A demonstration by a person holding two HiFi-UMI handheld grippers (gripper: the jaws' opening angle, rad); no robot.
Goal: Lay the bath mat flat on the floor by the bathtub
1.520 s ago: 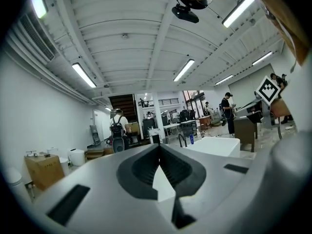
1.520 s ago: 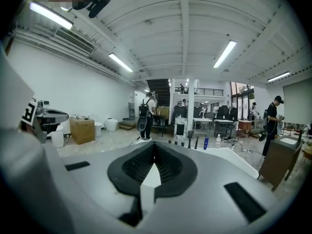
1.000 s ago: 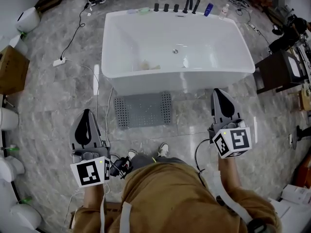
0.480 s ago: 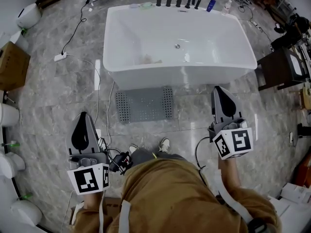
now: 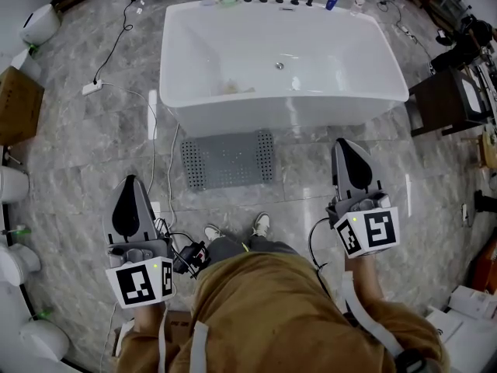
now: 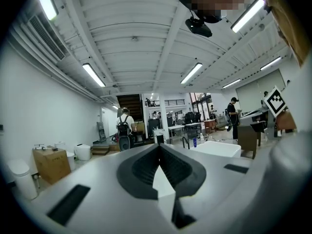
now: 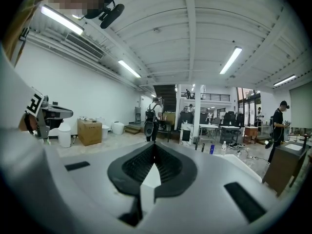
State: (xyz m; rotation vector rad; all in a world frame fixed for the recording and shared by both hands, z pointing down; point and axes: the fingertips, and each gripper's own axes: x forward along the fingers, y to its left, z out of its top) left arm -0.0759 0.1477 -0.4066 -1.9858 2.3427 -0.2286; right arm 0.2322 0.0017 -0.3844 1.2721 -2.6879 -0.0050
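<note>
The grey perforated bath mat lies flat on the marble floor, right against the front of the white bathtub. My left gripper hangs at the lower left, well short of the mat, jaws shut with nothing in them. My right gripper is at the right, beside the tub's front right corner, also shut and empty. Both point level into the room. In the left gripper view the closed jaws meet ahead of the tub; the right gripper view shows the same shut jaws.
Cables and a power strip lie on the floor left of the tub. A dark stool stands at the right, toilets and a cardboard box at the left. My shoes stand behind the mat. People stand far off in the room.
Both grippers have drifted a little back toward me, away from the tub. The mat has stayed flat in the same place.
</note>
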